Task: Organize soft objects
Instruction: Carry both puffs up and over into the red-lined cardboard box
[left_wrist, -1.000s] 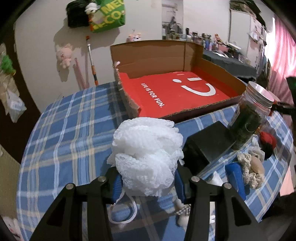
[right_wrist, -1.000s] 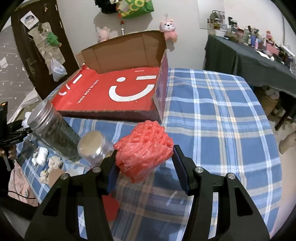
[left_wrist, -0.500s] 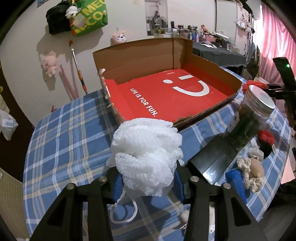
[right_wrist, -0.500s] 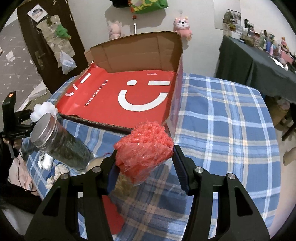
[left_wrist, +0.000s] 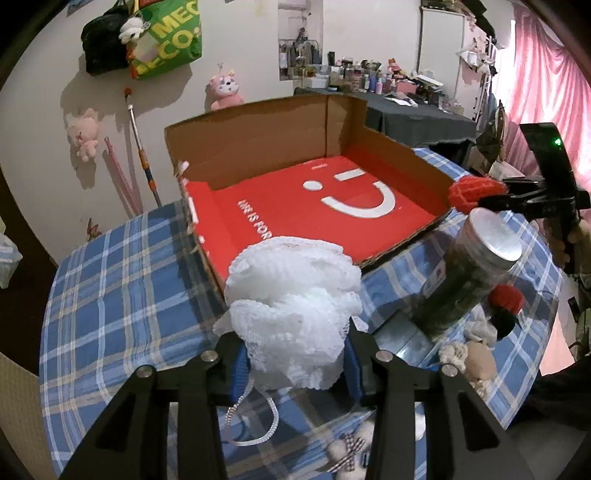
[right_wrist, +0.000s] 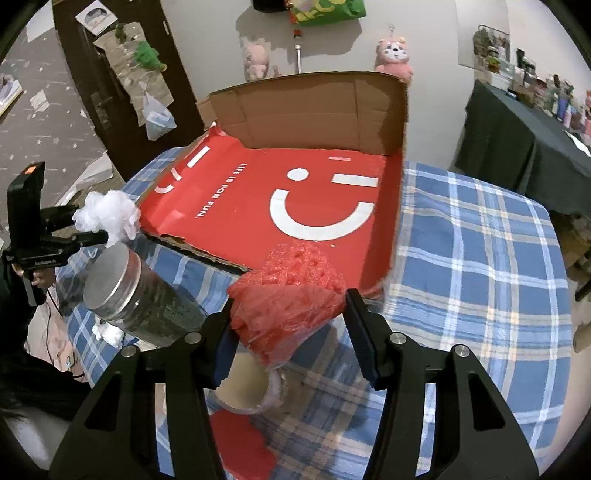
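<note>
My left gripper (left_wrist: 293, 363) is shut on a white mesh bath puff (left_wrist: 291, 314); its jaws are still closing and squeezing the puff, whose cord loop (left_wrist: 255, 424) dangles below. My right gripper (right_wrist: 290, 328) is shut on a red mesh puff in clear plastic (right_wrist: 288, 295). Both puffs hang above the blue plaid table, just short of the near edge of an open cardboard box with a red smiley floor (left_wrist: 295, 206) (right_wrist: 288, 210). The right gripper with the red puff (left_wrist: 474, 190) shows at the right of the left wrist view. The left gripper with the white puff (right_wrist: 107, 216) shows at the left of the right wrist view.
A tall jar with a metal lid (left_wrist: 469, 284) (right_wrist: 136, 299) stands near the box's front edge. Small plush and crochet toys (left_wrist: 476, 358) lie at the table's near right beside a dark flat object (left_wrist: 402, 336). A tape roll (right_wrist: 245, 384) and a red piece (right_wrist: 240, 443) lie under the right gripper.
Both grippers have risen and moved toward the box with their puffs; the box now fills more of each view, and each gripper shows in the other's view.
</note>
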